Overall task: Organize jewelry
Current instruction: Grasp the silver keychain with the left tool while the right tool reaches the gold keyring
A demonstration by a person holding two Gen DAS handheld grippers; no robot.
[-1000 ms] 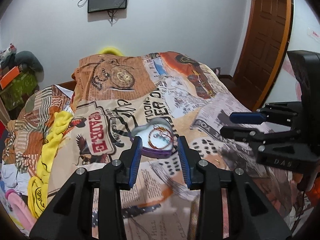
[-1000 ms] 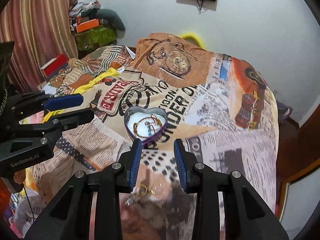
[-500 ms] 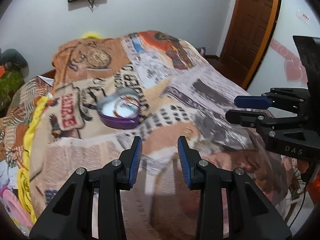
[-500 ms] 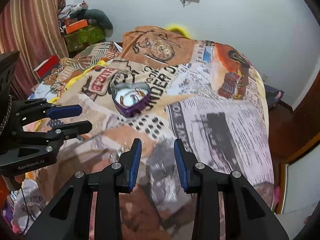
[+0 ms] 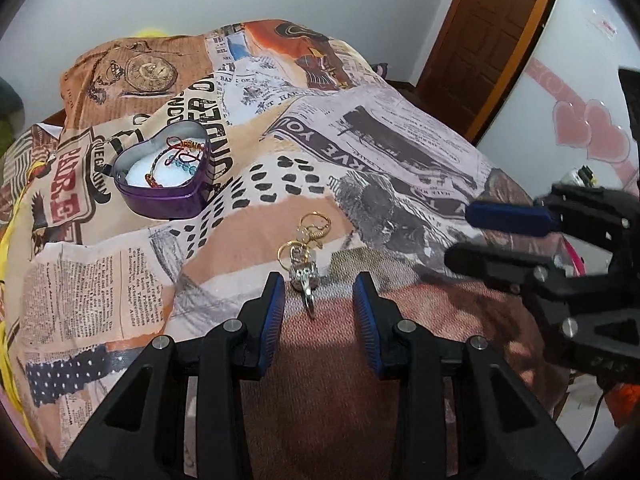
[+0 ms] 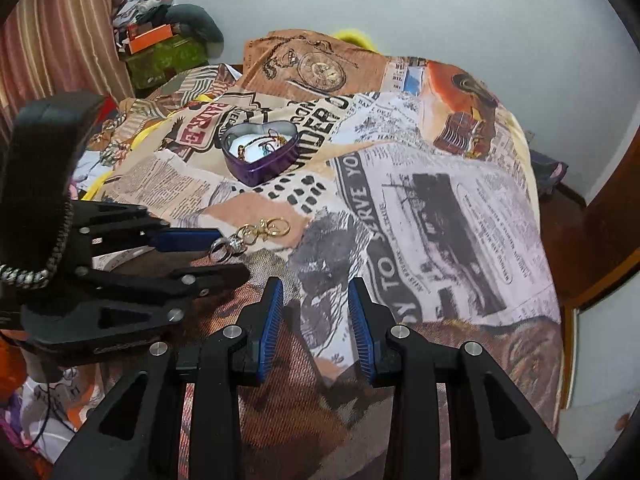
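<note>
A gold and silver keychain (image 5: 306, 264) with rings and a small charm lies on the printed bedspread (image 5: 400, 152). My left gripper (image 5: 318, 284) is open just above it, and the charm's lower end sits between the fingertips without touching the pads. From the right wrist view the same keychain (image 6: 252, 236) lies at the left gripper's (image 6: 228, 254) tips. A purple heart-shaped tin (image 5: 164, 196) stands farther back on the left, with beaded bracelets on white padding inside. My right gripper (image 6: 315, 286) is open over bare bedspread, right of the keychain, with nothing between its fingers.
The bedspread drops off at the near and right edges. A brown wooden door (image 5: 488, 40) stands at the right, beside a wall with pink hearts (image 5: 592, 132). Piled clothes and boxes (image 6: 160, 48) sit at the back left by a striped curtain.
Both grippers have drawn back from the tin toward the near end of the bed and sunk lower. The keychain has come in between the left fingertips. Neither gripper's jaws have visibly changed.
</note>
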